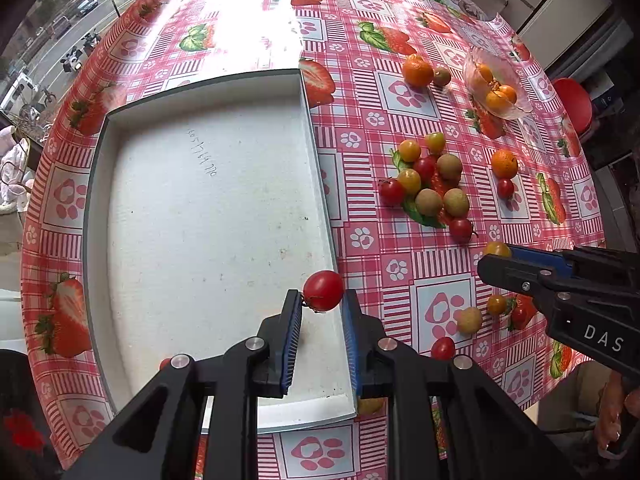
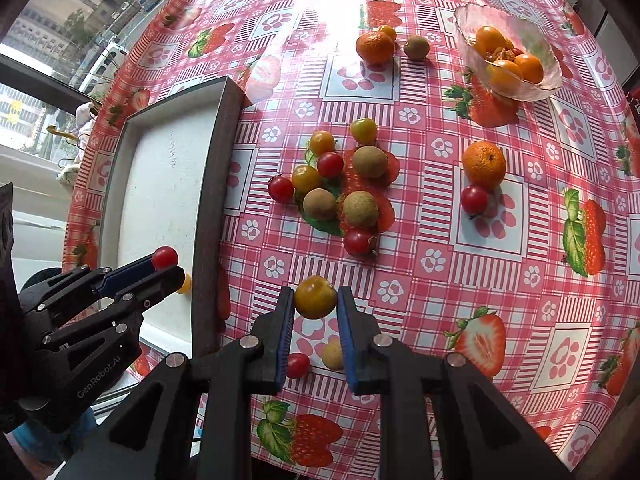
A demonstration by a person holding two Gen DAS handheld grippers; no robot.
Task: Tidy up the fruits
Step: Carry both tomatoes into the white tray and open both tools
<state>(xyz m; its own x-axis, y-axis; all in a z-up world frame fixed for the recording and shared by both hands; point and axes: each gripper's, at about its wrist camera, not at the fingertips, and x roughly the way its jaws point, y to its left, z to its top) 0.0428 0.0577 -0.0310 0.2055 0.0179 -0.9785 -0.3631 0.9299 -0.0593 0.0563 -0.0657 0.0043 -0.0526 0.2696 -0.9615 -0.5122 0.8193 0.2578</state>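
Observation:
My left gripper [image 1: 322, 298] is shut on a red cherry tomato [image 1: 323, 290] and hangs over the right edge of the white tray [image 1: 200, 220]. In the right wrist view the left gripper [image 2: 168, 267] shows with that red tomato [image 2: 165, 257] above the tray [image 2: 160, 168]. My right gripper [image 2: 316, 300] is shut on a yellow-orange cherry tomato [image 2: 315, 297] above the tablecloth, just right of the tray. The left wrist view catches the right gripper [image 1: 494, 260] and its yellow tomato [image 1: 497, 249] at the right.
A pile of cherry tomatoes and longans [image 2: 340, 184] lies mid-table. Two mandarins [image 2: 375, 47] [image 2: 483, 164] lie farther back. A glass bowl [image 2: 472, 16] at the far right holds orange fruit. A red tomato [image 2: 298, 365] and a longan [image 2: 333, 355] lie under my right gripper. A small yellow fruit [image 2: 184, 284] lies in the tray.

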